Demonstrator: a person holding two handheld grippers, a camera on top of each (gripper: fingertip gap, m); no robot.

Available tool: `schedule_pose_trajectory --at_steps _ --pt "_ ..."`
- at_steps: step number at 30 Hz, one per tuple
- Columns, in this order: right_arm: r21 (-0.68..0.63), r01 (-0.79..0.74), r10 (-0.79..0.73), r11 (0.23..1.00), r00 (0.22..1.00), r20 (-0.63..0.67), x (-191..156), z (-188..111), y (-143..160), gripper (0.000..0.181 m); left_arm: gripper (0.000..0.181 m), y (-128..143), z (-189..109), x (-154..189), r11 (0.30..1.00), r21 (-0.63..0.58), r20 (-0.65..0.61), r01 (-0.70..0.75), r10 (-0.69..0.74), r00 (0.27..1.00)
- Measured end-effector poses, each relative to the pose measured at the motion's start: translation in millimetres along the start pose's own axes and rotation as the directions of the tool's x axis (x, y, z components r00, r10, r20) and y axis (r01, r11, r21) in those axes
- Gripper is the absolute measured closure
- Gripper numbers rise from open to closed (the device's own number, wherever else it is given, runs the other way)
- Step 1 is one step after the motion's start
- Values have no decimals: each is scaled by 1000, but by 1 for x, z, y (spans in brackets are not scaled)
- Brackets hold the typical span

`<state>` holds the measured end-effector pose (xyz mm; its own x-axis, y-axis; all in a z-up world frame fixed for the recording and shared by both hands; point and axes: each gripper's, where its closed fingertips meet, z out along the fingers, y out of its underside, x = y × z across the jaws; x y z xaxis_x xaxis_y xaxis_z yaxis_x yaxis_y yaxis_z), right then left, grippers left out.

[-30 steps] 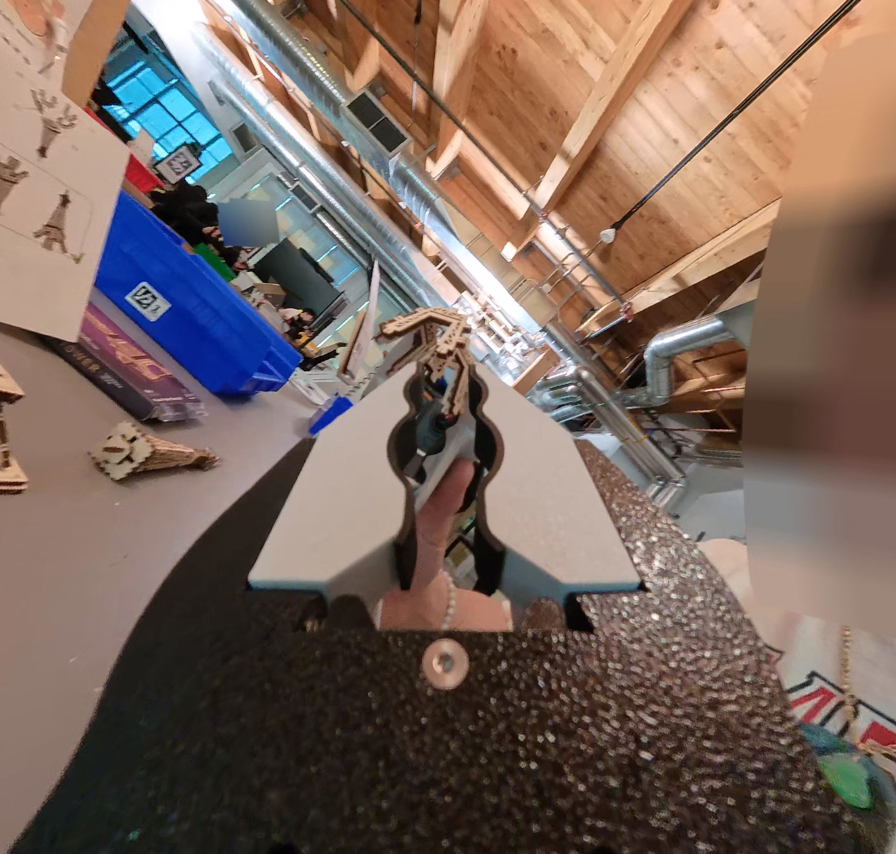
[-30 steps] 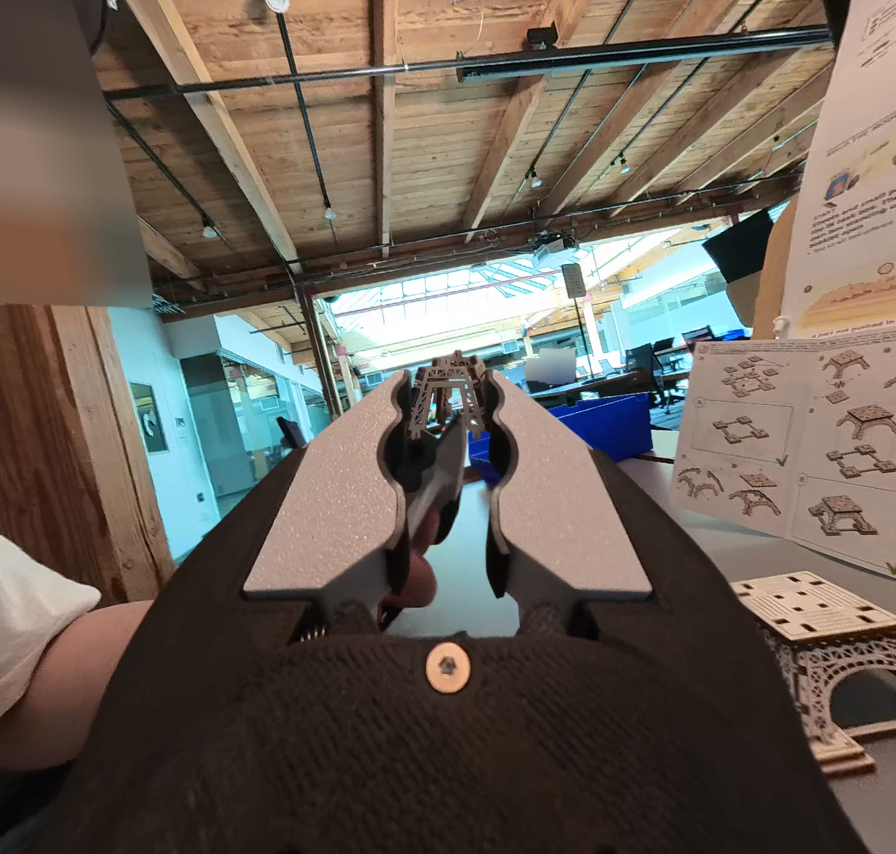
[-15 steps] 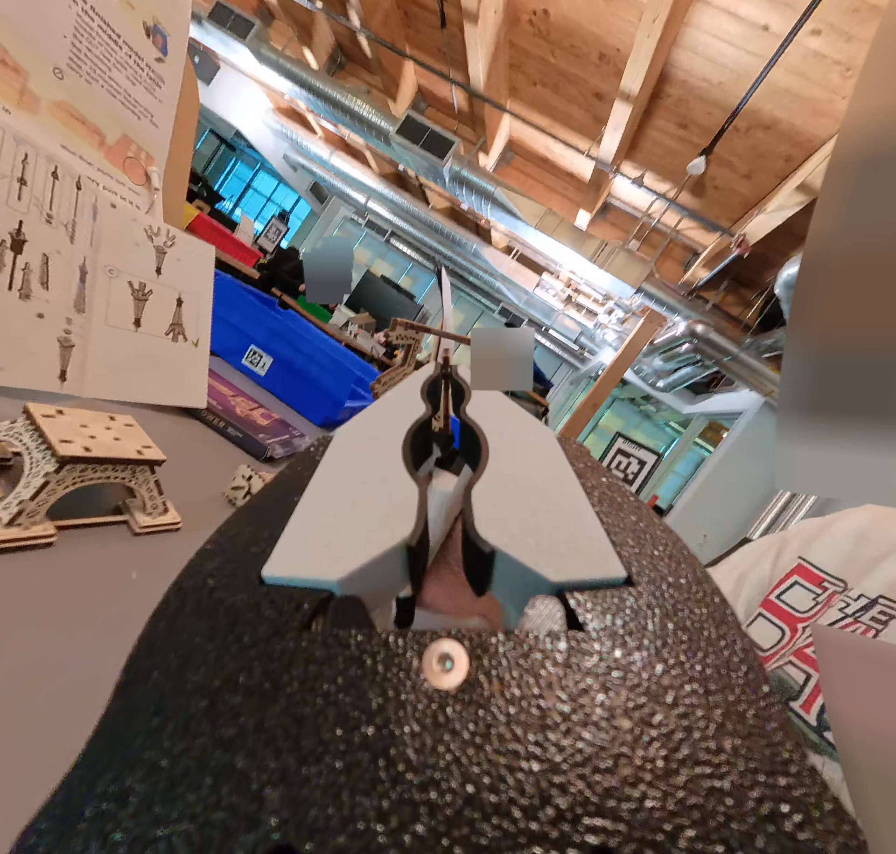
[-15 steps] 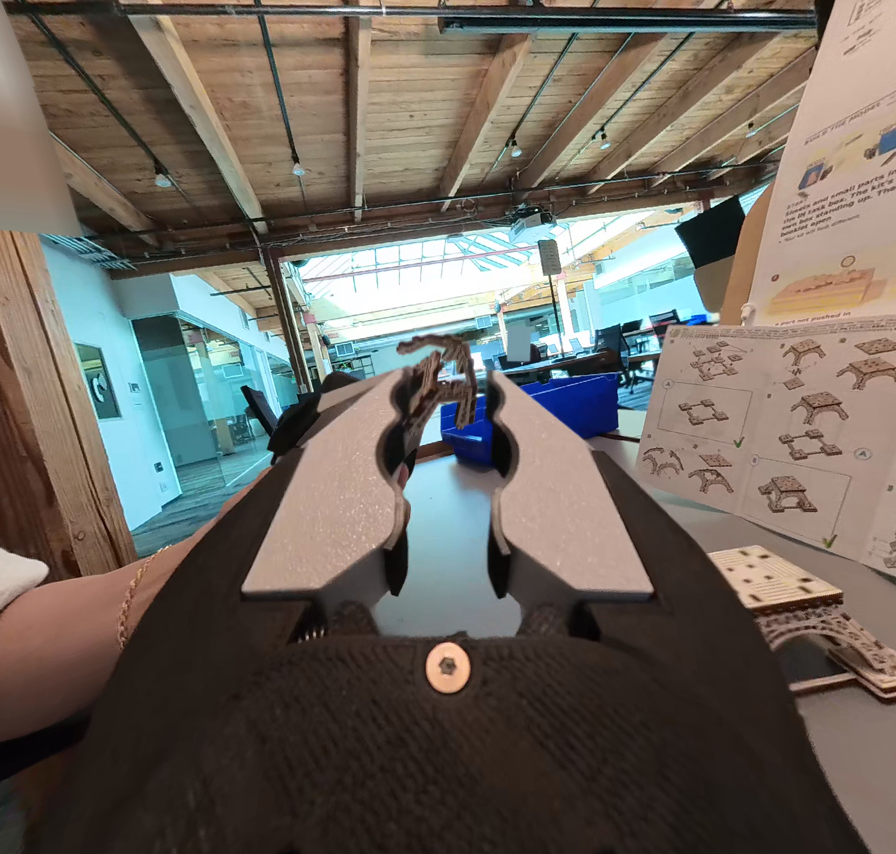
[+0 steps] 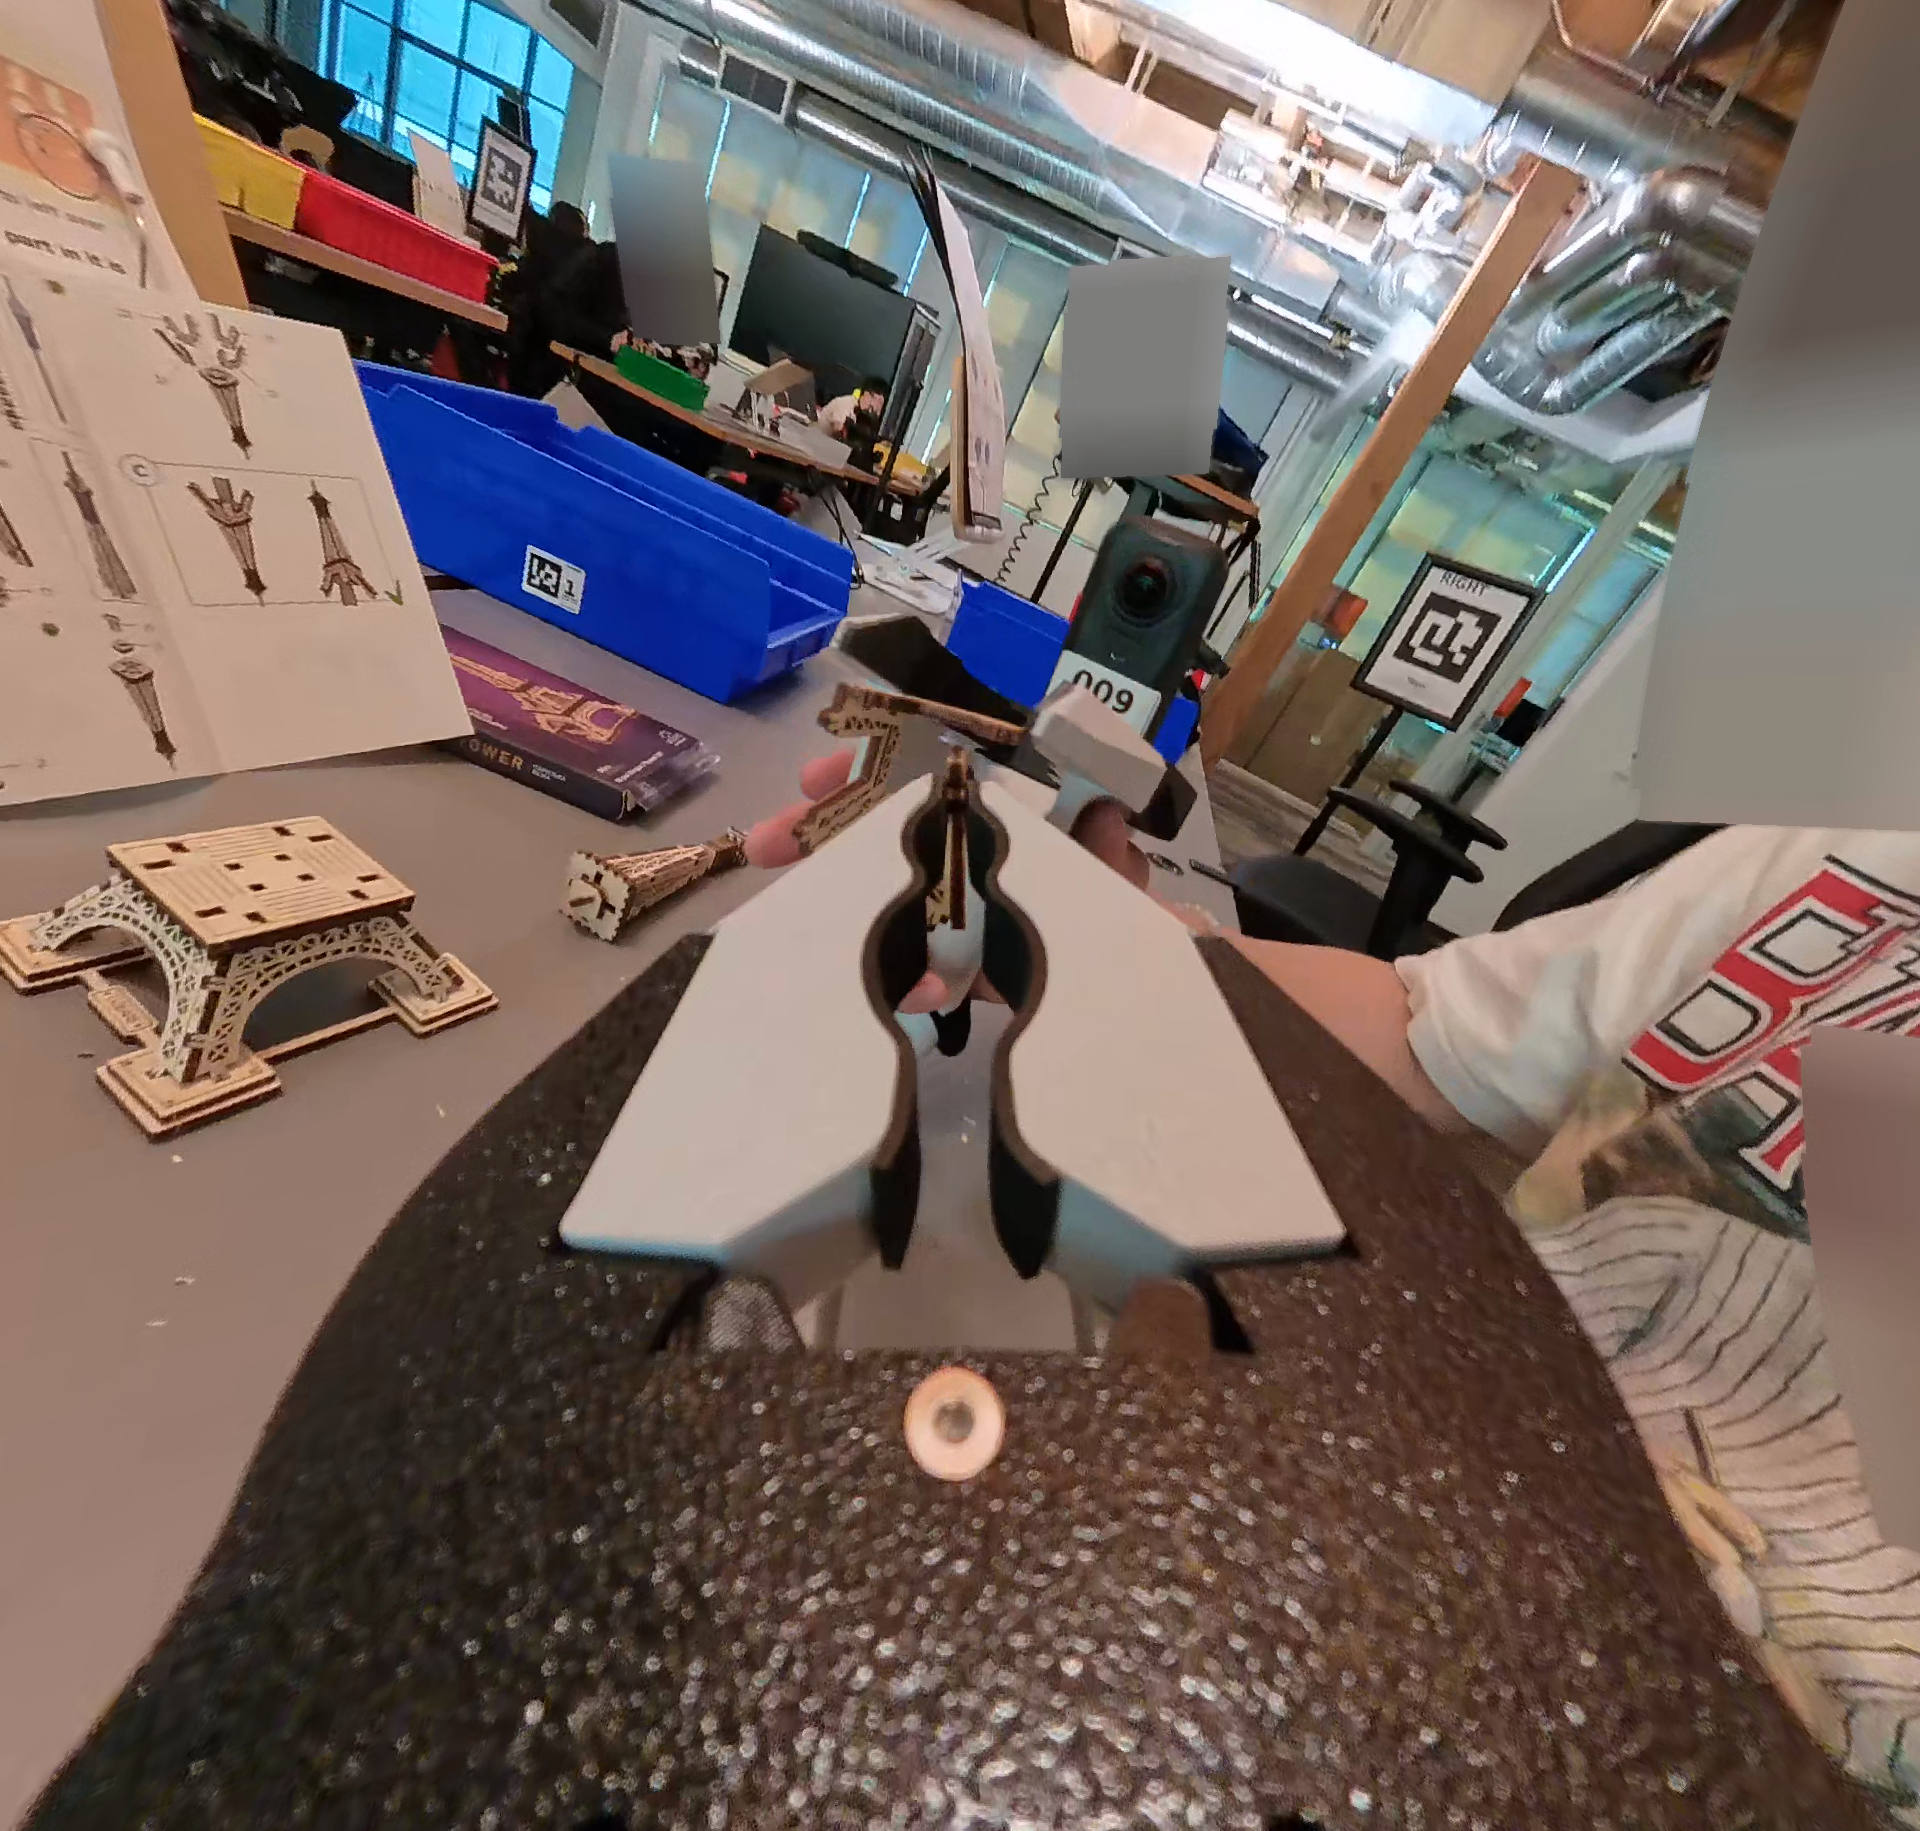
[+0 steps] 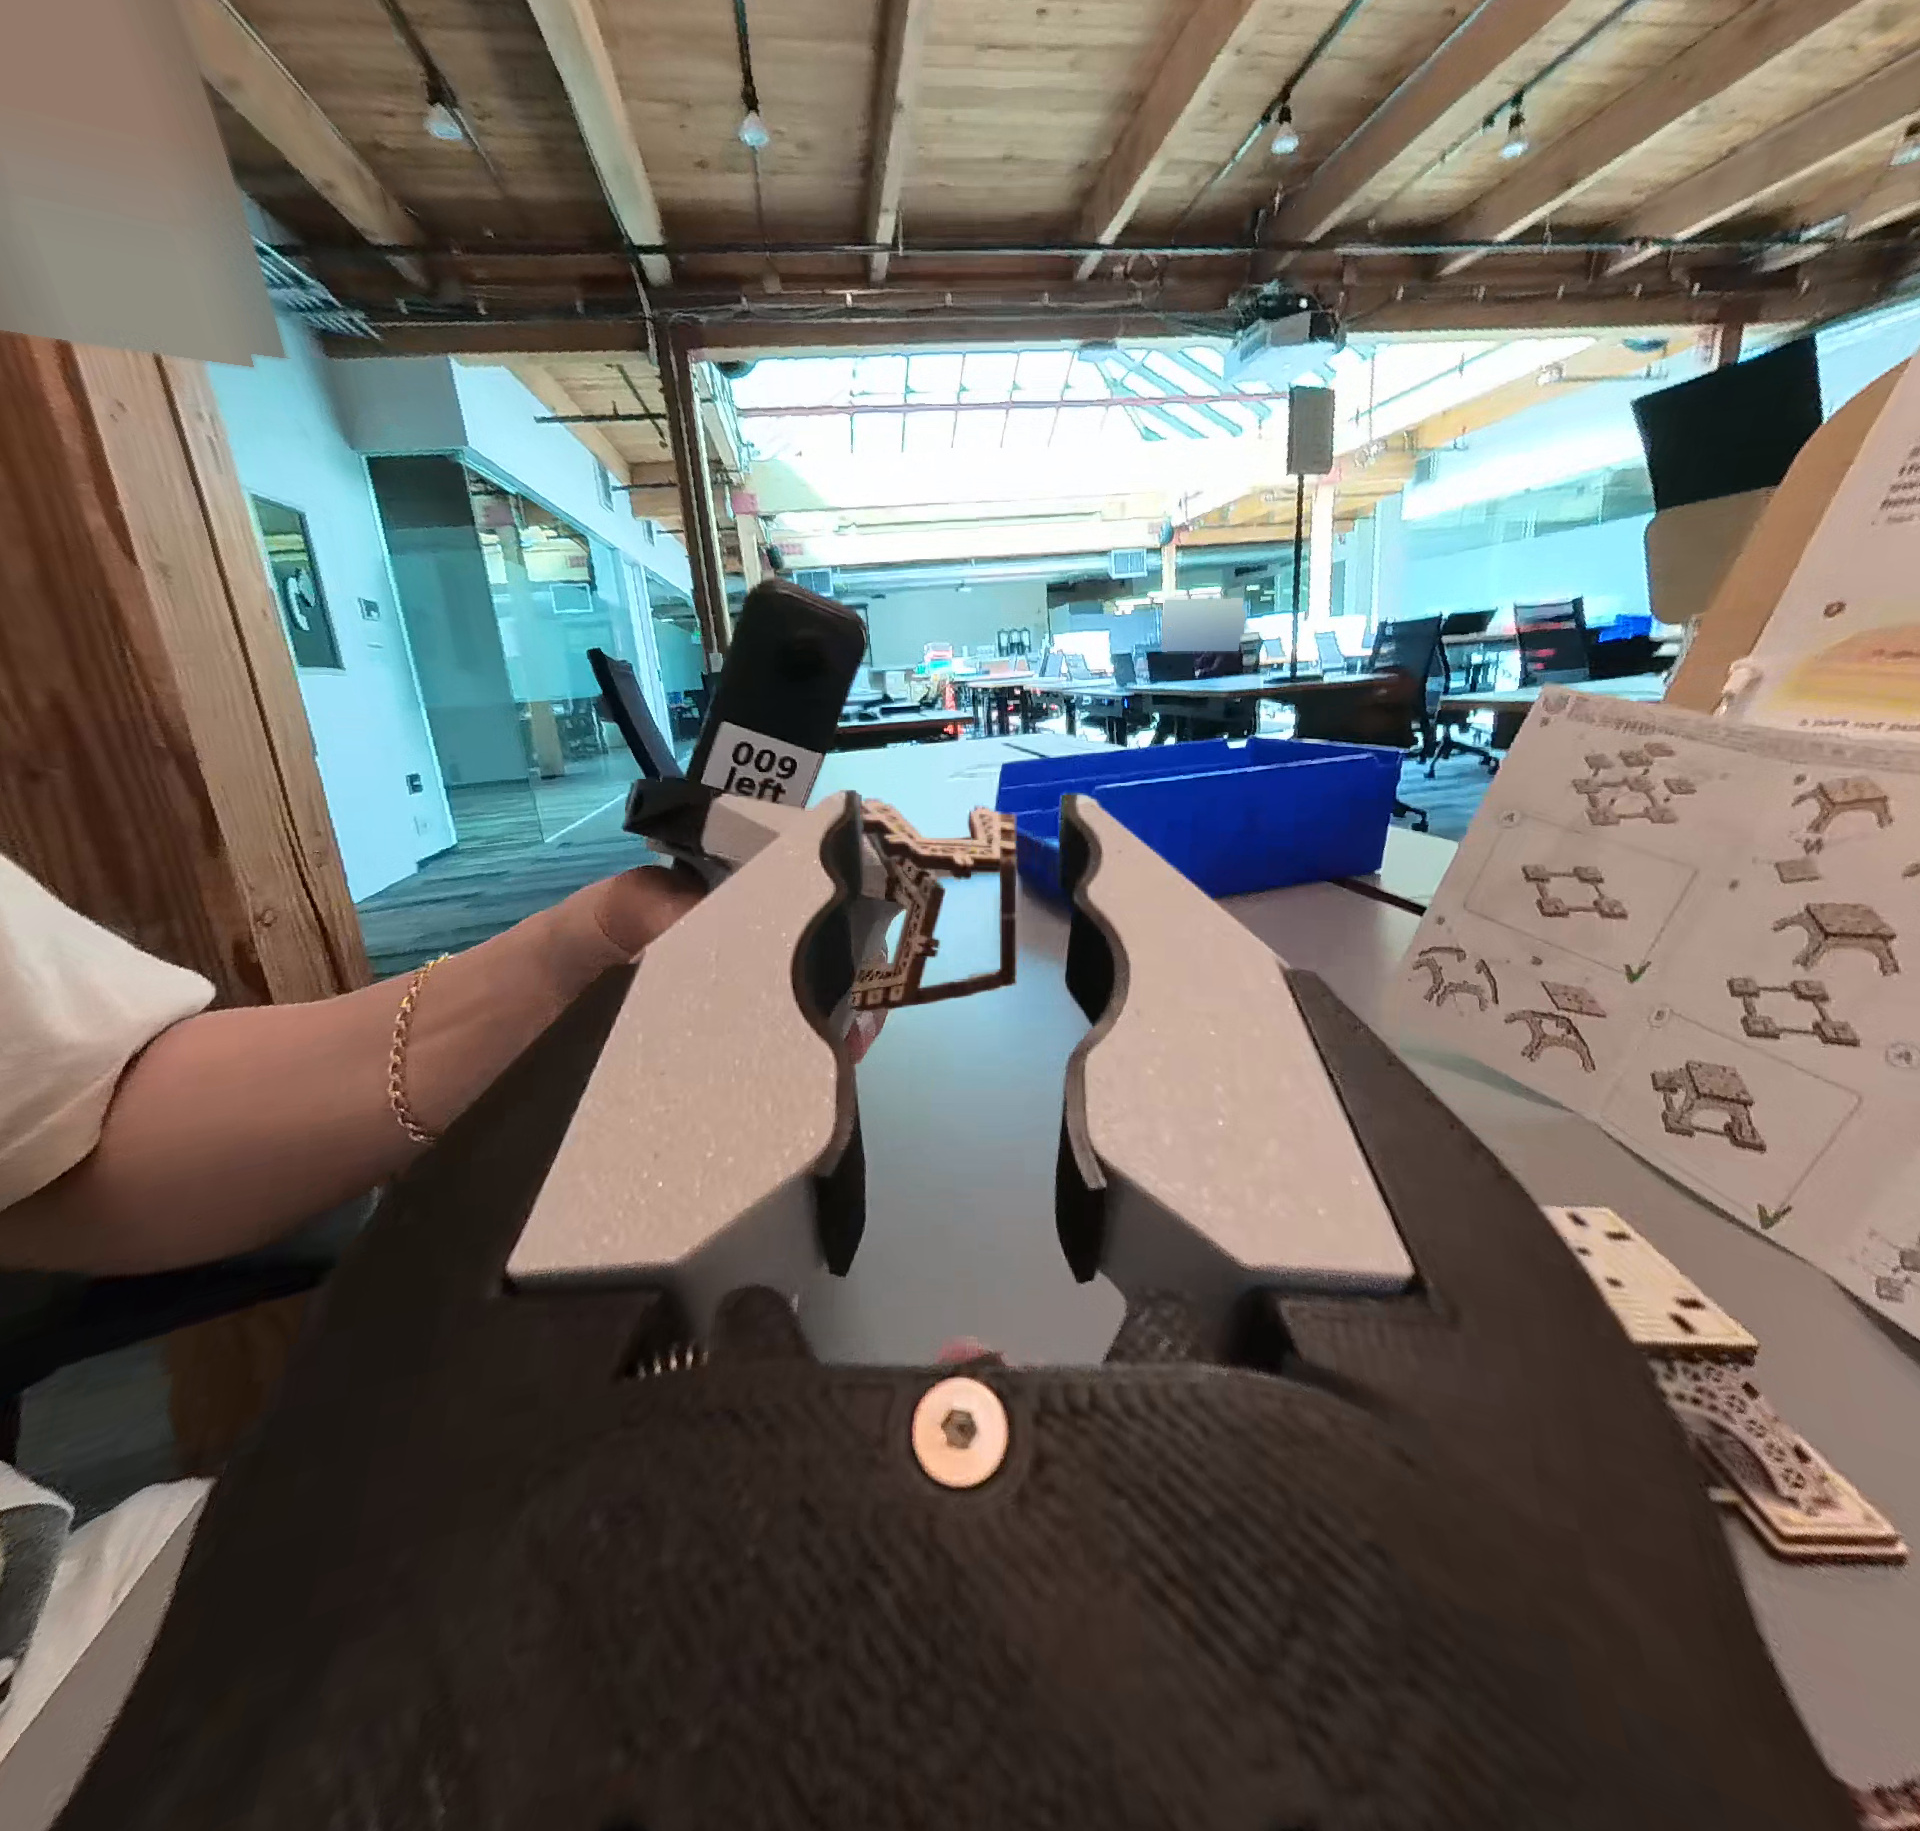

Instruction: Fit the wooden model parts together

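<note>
My left gripper (image 5: 954,794) has its fingers pinched together on a thin wooden model part (image 5: 952,851), a flat lattice frame seen edge-on from its own camera. From the right wrist view the same frame (image 6: 935,908) shows as an open angular outline, held up in the air above the tabletop (image 5: 312,1210). My right gripper (image 6: 961,825) is spread wide with nothing between its fingers; the frame sits just beyond them, close to the left one, and I cannot tell whether it touches.

Taking the arched tower base (image 5: 223,950) as my landmark: it stands upright on the tabletop. The tapered spire piece (image 5: 649,872) lies on its side to its right. The instruction sheet (image 5: 197,555) stands propped behind it, and the blue bin (image 5: 623,534) sits farther back to the right. The purple box (image 5: 571,732) lies flat between the sheet and the spire.
</note>
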<state>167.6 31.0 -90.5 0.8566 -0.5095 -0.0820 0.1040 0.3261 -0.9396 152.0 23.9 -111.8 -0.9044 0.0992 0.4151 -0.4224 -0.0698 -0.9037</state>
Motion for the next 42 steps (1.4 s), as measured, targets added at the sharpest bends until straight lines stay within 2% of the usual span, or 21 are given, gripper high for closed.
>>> schedule_pose_trajectory --at_steps 5,8,12,14,16,18,23,27,31,34,36,42 --pt "11 -99 98 995 995 15 1 1 2 159 181 5 1 3 998 -37 -14 -58 57 998" --pt "0 -154 154 988 988 -28 10 0 8 164 181 9 1 7 988 -70 -29 -134 133 991" --pt "-1 -195 195 981 981 17 6 0 8 152 181 10 0 5 974 -98 3 -206 207 978" --pt "13 -189 188 982 980 67 -1 -1 2 152 181 10 -2 5 973 -106 -2 -205 206 979" --pt "17 -131 128 991 984 124 -10 -3 -4 146 181 9 -4 3 974 -110 5 -199 201 980" --pt "-28 3 2 1000 986 169 -21 -5 -1 143 181 5 -7 3 976 -98 3 -192 193 981" --pt "-59 370 -361 927 925 118 -28 -1 3 145 181 2 -11 8 983 -87 -41 -160 157 987" --pt "-125 446 -430 886 892 139 -31 2 18 139 181 3 -11 13 985 -91 -73 -147 140 987" --pt "-135 479 -463 867 876 132 -31 4 21 140 181 6 -11 14 985 -109 -94 -133 123 988" --pt "-152 535 -522 831 845 120 -29 3 22 151 181 8 -11 15 985 -120 -99 -125 113 989" --pt "-181 587 -574 789 809 123 -26 2 25 158 181 9 -11 14 983 -133 -92 -125 114 989" --pt "-298 713 -712 634 689 132 -17 1 37 158 181 17 -11 1 972 -200 -19 -126 125 992"
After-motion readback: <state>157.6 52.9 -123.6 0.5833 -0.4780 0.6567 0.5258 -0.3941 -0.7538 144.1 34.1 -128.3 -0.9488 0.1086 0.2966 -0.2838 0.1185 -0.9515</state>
